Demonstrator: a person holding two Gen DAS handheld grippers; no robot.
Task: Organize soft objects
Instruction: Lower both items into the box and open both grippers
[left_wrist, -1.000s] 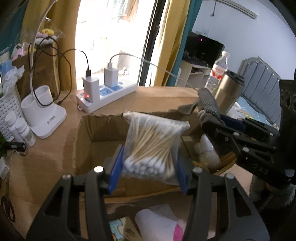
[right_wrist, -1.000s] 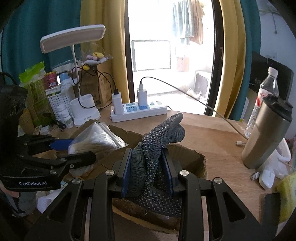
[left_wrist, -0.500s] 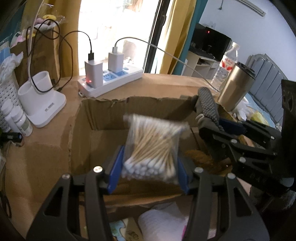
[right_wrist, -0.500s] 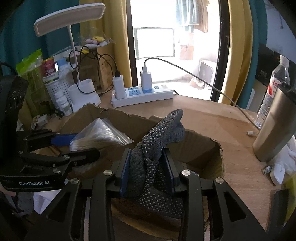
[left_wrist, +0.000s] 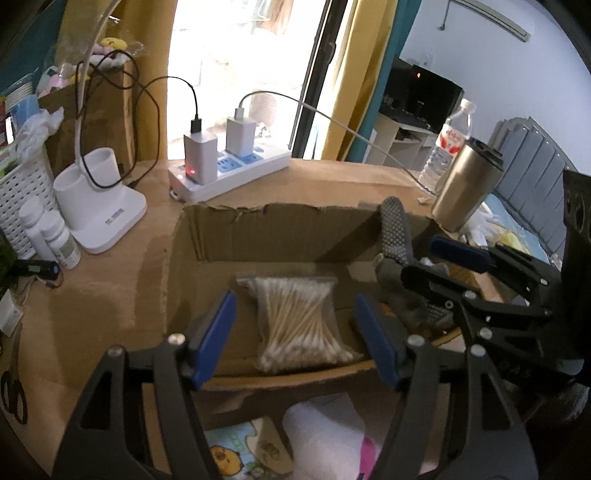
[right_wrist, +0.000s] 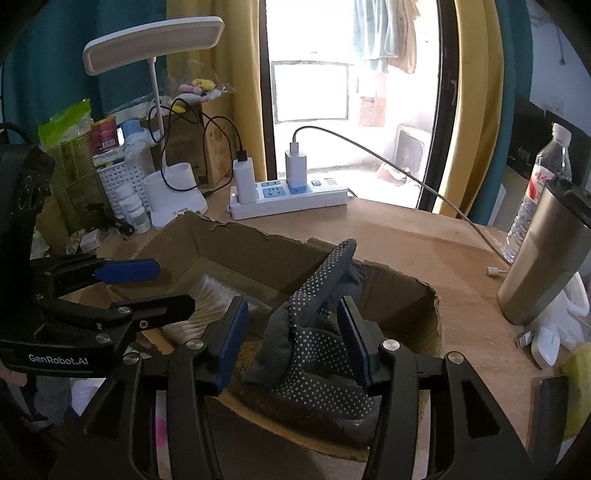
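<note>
Two soft things are going into the cardboard box (left_wrist: 229, 236) at once, and both releases look like the step in hand. At the centre of the left wrist view, the bag of cotton swabs (left_wrist: 301, 325) lies on the box floor, between but clear of the blue pads of the left gripper (left_wrist: 295, 338), whose jaws have just been opening and now stand released. In the right wrist view, low centre, the dotted grey glove (right_wrist: 314, 332) slumps on the box's near corner with one finger sticking up; the right gripper (right_wrist: 291, 339) has also just been opening its jaws, and a gap shows on the left side, though I cannot tell whether the right pad is quite free of the cloth.

Next, I judge, both hands should lift straight back out, the right one carefully so the glove does not snag and drag over the rim. After that, the white cloth (left_wrist: 325, 439) at the bottom of the left view seems a likely candidate.
</note>
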